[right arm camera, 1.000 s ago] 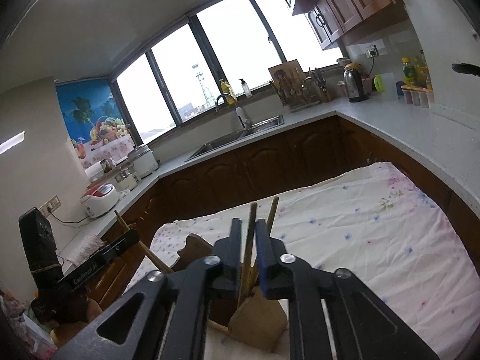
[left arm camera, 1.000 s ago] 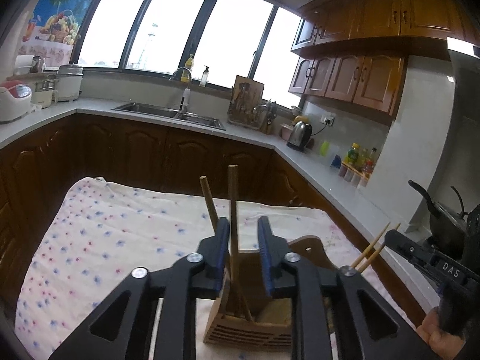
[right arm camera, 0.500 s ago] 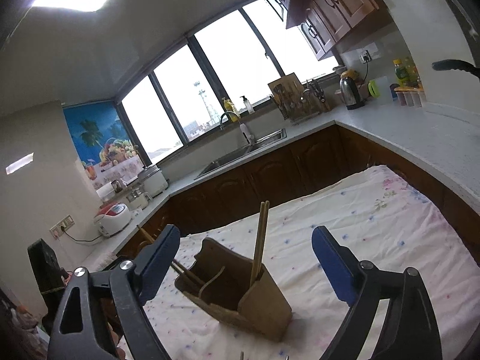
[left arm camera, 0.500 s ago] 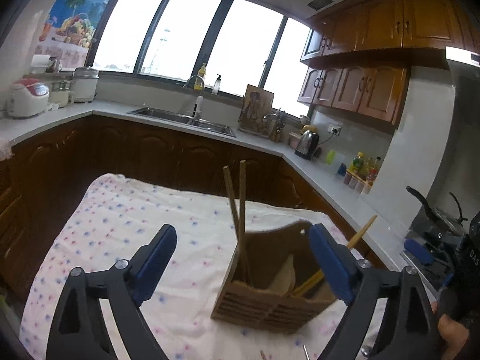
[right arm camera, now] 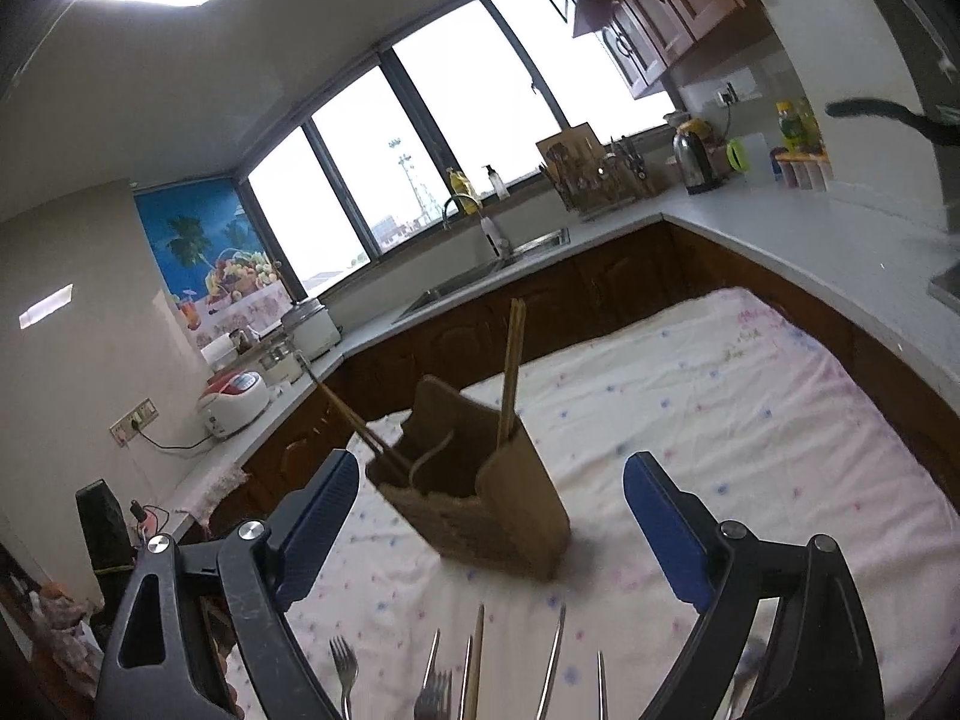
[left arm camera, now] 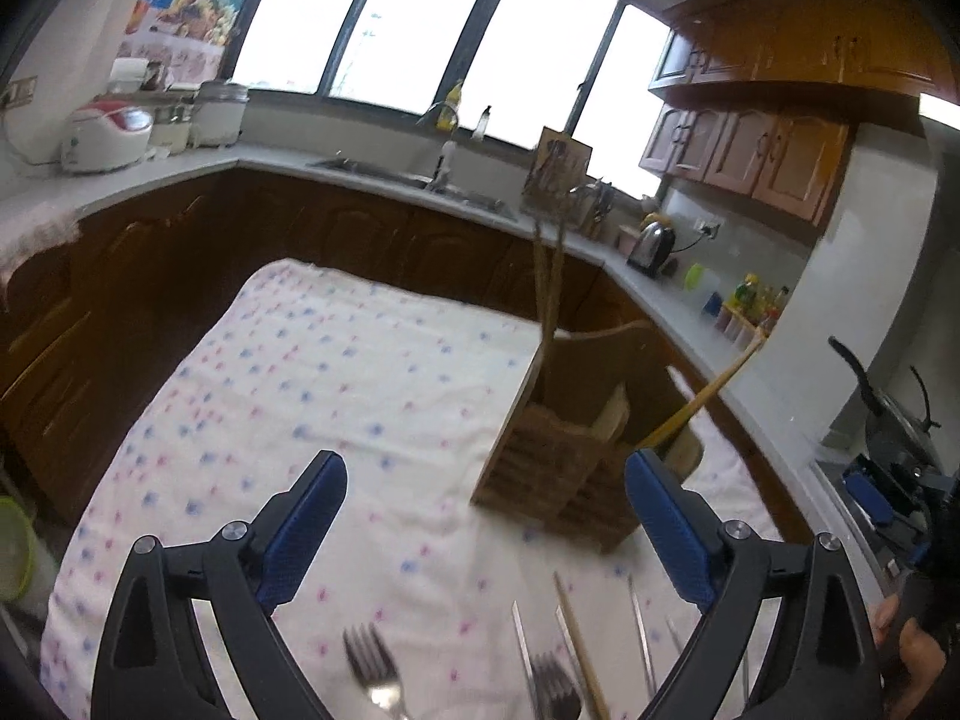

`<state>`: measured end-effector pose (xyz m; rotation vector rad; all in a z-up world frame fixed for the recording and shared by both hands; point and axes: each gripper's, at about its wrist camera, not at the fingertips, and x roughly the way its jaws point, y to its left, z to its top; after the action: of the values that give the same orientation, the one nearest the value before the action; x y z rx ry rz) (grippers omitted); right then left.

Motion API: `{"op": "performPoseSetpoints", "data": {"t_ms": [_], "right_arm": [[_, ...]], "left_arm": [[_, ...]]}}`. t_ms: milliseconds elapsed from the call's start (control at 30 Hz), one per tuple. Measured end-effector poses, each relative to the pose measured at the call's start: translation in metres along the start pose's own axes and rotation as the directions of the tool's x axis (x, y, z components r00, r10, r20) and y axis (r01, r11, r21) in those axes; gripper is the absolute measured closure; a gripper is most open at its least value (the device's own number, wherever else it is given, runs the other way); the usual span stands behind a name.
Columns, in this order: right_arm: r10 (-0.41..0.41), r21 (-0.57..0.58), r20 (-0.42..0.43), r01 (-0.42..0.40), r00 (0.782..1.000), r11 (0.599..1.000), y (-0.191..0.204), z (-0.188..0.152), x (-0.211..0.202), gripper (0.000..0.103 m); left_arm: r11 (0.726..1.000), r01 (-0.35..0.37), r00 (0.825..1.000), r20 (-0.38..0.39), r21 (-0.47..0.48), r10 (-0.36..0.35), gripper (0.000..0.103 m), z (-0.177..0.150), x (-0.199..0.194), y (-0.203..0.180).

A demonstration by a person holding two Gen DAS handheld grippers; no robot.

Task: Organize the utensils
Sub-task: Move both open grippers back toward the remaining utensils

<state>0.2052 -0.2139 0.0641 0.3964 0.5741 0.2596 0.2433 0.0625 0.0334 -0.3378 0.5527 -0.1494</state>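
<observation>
A wooden utensil holder (left arm camera: 570,450) stands on the dotted tablecloth (left arm camera: 336,384), also in the right wrist view (right arm camera: 480,492). Two pairs of wooden chopsticks stand in it: one upright pair (left arm camera: 549,282) (right arm camera: 513,360) and one leaning pair (left arm camera: 702,402) (right arm camera: 348,414). Forks (left arm camera: 372,669) (right arm camera: 342,678), metal chopsticks (left arm camera: 639,630) (right arm camera: 552,660) and a wooden chopstick (left arm camera: 579,648) (right arm camera: 474,666) lie on the cloth close below. My left gripper (left arm camera: 486,534) is open and empty, back from the holder. My right gripper (right arm camera: 492,534) is open and empty, just in front of the holder.
Dark wood cabinets and a grey counter (left arm camera: 360,171) wrap around the table. A sink (right arm camera: 480,276), kettle (left arm camera: 651,243), rice cooker (right arm camera: 234,402) and bottles (left arm camera: 750,300) stand on the counter. A pan (left arm camera: 900,414) sits at the right. The other gripper's hand (left arm camera: 900,642) shows at the right edge.
Both grippers opened and let go of their chopstick pairs, which now stand in the holder. Both then pulled back and tilted down, bringing the forks and chopsticks on the cloth into view.
</observation>
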Motion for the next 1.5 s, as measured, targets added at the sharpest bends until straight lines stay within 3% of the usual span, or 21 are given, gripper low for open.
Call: {"op": "performPoseSetpoints", "data": {"t_ms": [400, 967, 1267, 1333, 1500], "right_arm": [[-0.041, 0.028, -0.093, 0.043, 0.995, 0.999, -0.016, -0.040, -0.019, 0.011], [-0.049, 0.004, -0.174, 0.050, 0.984, 0.999, -0.017, -0.061, -0.006, 0.011], [-0.064, -0.031, -0.221, 0.058, 0.973, 0.998, -0.015, -0.066, 0.014, 0.013], [-0.073, -0.047, -0.230, 0.064, 0.970, 0.997, -0.014, -0.068, 0.019, 0.019], [-0.107, -0.090, -0.295, 0.084, 0.949, 0.992, -0.013, -0.076, 0.040, 0.050]], "left_arm": [[0.998, -0.049, 0.991, -0.127, -0.043, 0.043, 0.009, -0.028, -0.032, 0.008], [0.997, -0.062, 0.965, -0.252, 0.055, 0.073, 0.011, -0.033, -0.009, -0.016], [0.996, -0.048, 0.952, -0.298, 0.080, 0.070, 0.025, -0.035, 0.017, -0.022], [0.995, -0.044, 0.948, -0.310, 0.086, 0.069, 0.027, -0.036, 0.023, -0.024], [0.994, -0.029, 0.939, -0.339, 0.102, 0.062, 0.035, -0.040, 0.039, -0.029]]}}
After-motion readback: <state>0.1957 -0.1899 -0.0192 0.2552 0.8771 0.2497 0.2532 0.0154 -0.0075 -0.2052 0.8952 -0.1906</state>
